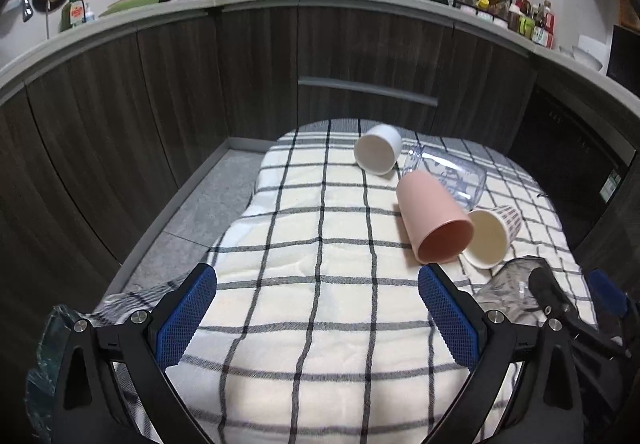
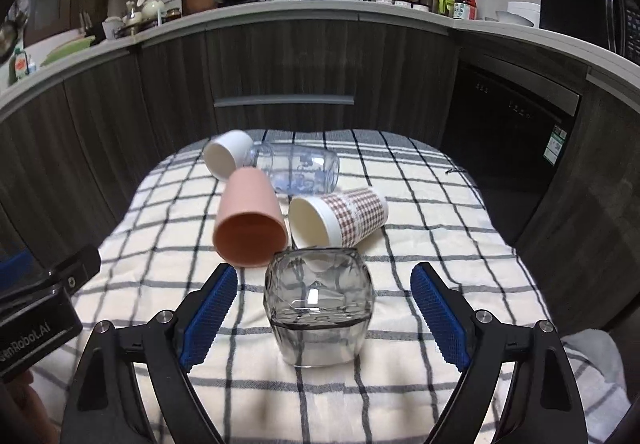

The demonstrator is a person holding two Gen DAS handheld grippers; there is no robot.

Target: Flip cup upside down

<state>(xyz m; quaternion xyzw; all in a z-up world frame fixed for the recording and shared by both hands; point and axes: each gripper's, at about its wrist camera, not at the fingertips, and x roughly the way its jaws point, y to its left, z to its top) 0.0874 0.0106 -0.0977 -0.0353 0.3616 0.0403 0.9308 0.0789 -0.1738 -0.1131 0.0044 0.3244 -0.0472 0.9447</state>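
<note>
A smoky grey glass cup (image 2: 318,304) stands on the checked cloth (image 2: 420,204) between the open fingers of my right gripper (image 2: 324,284), untouched by either pad. Behind it lie a pink cup (image 2: 250,222), a plaid paper cup (image 2: 340,222), a clear glass (image 2: 298,168) and a white cup (image 2: 226,158), all on their sides. My left gripper (image 1: 318,286) is open and empty over bare cloth. In the left wrist view the pink cup (image 1: 434,220), the paper cup (image 1: 492,238), the white cup (image 1: 378,154) and the grey cup (image 1: 508,292) lie to the right.
Dark wooden kitchen cabinets (image 2: 280,64) curve around the far side of the table. A grey floor (image 1: 208,204) shows beside the cloth's left edge. The right gripper (image 1: 572,308) shows at the lower right of the left wrist view.
</note>
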